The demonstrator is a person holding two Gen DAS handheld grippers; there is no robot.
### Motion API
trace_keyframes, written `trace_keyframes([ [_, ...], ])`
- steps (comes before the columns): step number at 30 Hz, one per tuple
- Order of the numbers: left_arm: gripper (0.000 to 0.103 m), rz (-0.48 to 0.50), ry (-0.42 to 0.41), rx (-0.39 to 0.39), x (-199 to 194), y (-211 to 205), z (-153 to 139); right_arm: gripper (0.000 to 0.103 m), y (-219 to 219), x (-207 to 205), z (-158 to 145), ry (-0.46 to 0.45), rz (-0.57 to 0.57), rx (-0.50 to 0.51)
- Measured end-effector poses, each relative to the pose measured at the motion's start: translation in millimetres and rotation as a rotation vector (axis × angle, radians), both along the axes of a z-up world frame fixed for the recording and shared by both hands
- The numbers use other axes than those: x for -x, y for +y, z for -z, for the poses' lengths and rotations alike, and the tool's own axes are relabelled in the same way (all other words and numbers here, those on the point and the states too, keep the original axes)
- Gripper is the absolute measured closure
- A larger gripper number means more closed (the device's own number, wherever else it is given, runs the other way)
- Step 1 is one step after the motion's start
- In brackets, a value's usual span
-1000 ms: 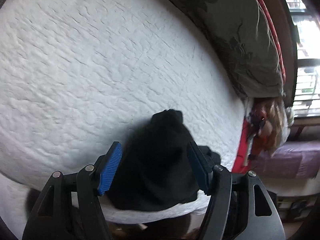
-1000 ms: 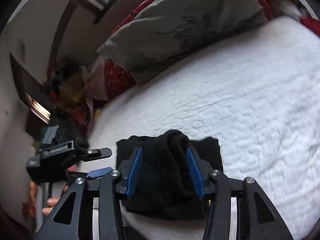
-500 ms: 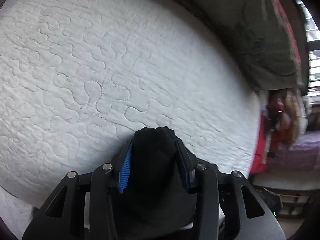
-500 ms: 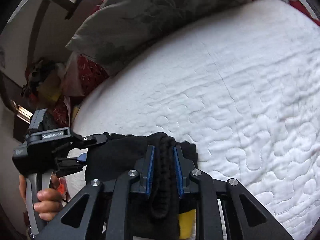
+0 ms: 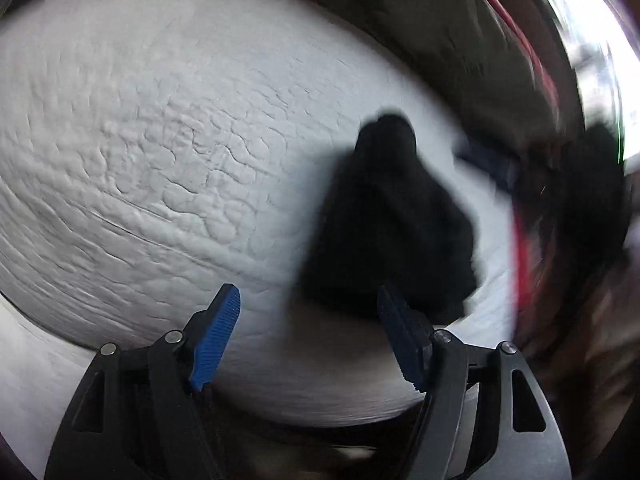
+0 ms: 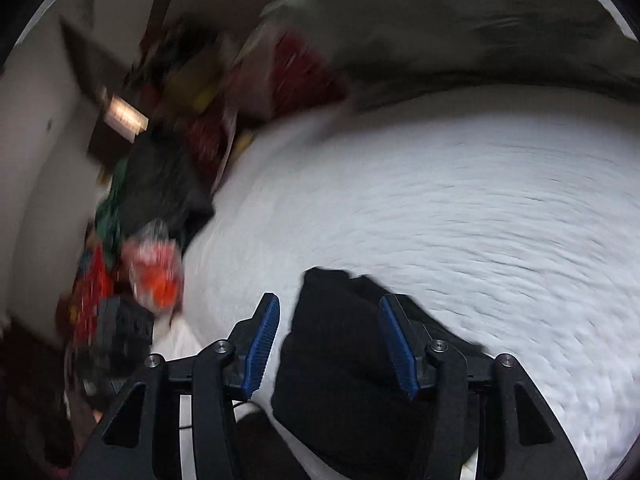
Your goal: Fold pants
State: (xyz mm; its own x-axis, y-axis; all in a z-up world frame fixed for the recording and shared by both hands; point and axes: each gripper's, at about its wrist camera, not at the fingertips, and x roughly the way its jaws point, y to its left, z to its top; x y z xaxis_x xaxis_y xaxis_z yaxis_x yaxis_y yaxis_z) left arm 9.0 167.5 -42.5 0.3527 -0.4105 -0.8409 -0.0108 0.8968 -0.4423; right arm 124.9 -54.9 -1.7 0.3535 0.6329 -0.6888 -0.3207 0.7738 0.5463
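The black pants (image 5: pixel 388 216) lie as a folded dark bundle on the white quilted bed (image 5: pixel 160 140). In the left wrist view the bundle is ahead and to the right of my left gripper (image 5: pixel 310 332). Its jaws are opening with only quilt between them, and the right fingertip (image 5: pixel 400 336) overlaps the bundle's near edge. In the right wrist view the pants (image 6: pixel 344 380) sit between and under the fingers of my right gripper (image 6: pixel 328 344). Those jaws are opening too, and the left pad (image 6: pixel 262 344) stands apart from the cloth. Both views are motion-blurred.
A grey-green pillow (image 5: pixel 460 40) (image 6: pixel 460 20) lies along the far side of the bed. Red, black and green clutter (image 6: pixel 160 184) is piled beyond the bed's left edge. A bright window (image 5: pixel 592 40) is at the far right. The bed's near edge runs just under both grippers.
Half a second ago both grippers pinched the pants. Both have now opened and let go. The left gripper has swung left, so the bundle now lies to its right.
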Motion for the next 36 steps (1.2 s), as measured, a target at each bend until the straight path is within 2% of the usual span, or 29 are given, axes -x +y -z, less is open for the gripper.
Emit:
trace_keyframes([
  [1, 0.032, 0.046, -0.042, -0.068, 8, -9, -3, 0.048, 14, -6, 0, 0.005, -0.034, 0.043],
  [3, 0.032, 0.11, -0.091, -0.131, 16, -21, -4, 0.048, 29, -9, 0, -0.005, -0.079, 0.085],
  [5, 0.032, 0.126, -0.118, -0.172, 16, -27, -2, 0.048, 44, -8, 0, -0.013, -0.126, 0.133],
  [7, 0.032, 0.107, -0.124, -0.164, 11, -25, 1, 0.048, 57, -15, 6, -0.007, -0.148, 0.183],
  [9, 0.032, 0.079, -0.134, -0.118, 3, -21, 2, 0.048, 61, -21, 12, 0.002, -0.139, 0.207],
  [13, 0.035, 0.089, -0.196, -0.151, -14, -33, -1, 0.048, 62, -31, 24, 0.059, -0.128, 0.19],
  [14, 0.041, 0.103, -0.207, -0.161, -16, -35, 0, 0.048, 65, -32, 24, 0.064, -0.131, 0.192],
  [15, 0.053, 0.123, -0.208, -0.162, -18, -39, 2, 0.048, 68, -34, 25, 0.068, -0.136, 0.194],
  [16, 0.061, 0.138, -0.198, -0.147, -21, -42, 4, 0.048, 69, -35, 26, 0.07, -0.144, 0.199],
  [17, 0.077, 0.15, -0.185, -0.124, -24, -46, 6, 0.051, 70, -36, 27, 0.061, -0.154, 0.216],
  [19, 0.08, 0.125, -0.157, -0.073, -31, -46, 11, 0.069, 75, -35, 27, 0.022, -0.164, 0.288],
  [20, 0.082, 0.105, -0.137, -0.036, -34, -43, 12, 0.084, 77, -35, 29, 0.014, -0.171, 0.306],
  [21, 0.085, 0.07, -0.101, 0.034, -36, -35, 14, 0.087, 77, -34, 29, 0.011, -0.173, 0.314],
  [23, 0.09, 0.009, -0.038, 0.236, -31, -13, 15, 0.092, 75, -32, 26, -0.001, -0.159, 0.317],
  [24, 0.09, -0.004, -0.037, 0.287, -30, -7, 14, 0.093, 73, -32, 23, -0.009, -0.148, 0.309],
  [25, 0.09, -0.008, -0.037, 0.293, -28, -3, 14, 0.094, 69, -32, 19, -0.018, -0.129, 0.285],
  [27, 0.09, -0.001, -0.021, 0.255, -31, -4, 21, 0.095, 60, -37, 19, -0.004, -0.1, 0.235],
  [33, 0.087, 0.005, -0.009, 0.232, -32, -3, 14, 0.094, 54, -48, 46, 0.08, -0.05, 0.225],
  [36, 0.087, 0.0, -0.002, 0.241, -28, 7, 7, 0.085, 44, -45, 35, 0.093, -0.029, 0.135],
])
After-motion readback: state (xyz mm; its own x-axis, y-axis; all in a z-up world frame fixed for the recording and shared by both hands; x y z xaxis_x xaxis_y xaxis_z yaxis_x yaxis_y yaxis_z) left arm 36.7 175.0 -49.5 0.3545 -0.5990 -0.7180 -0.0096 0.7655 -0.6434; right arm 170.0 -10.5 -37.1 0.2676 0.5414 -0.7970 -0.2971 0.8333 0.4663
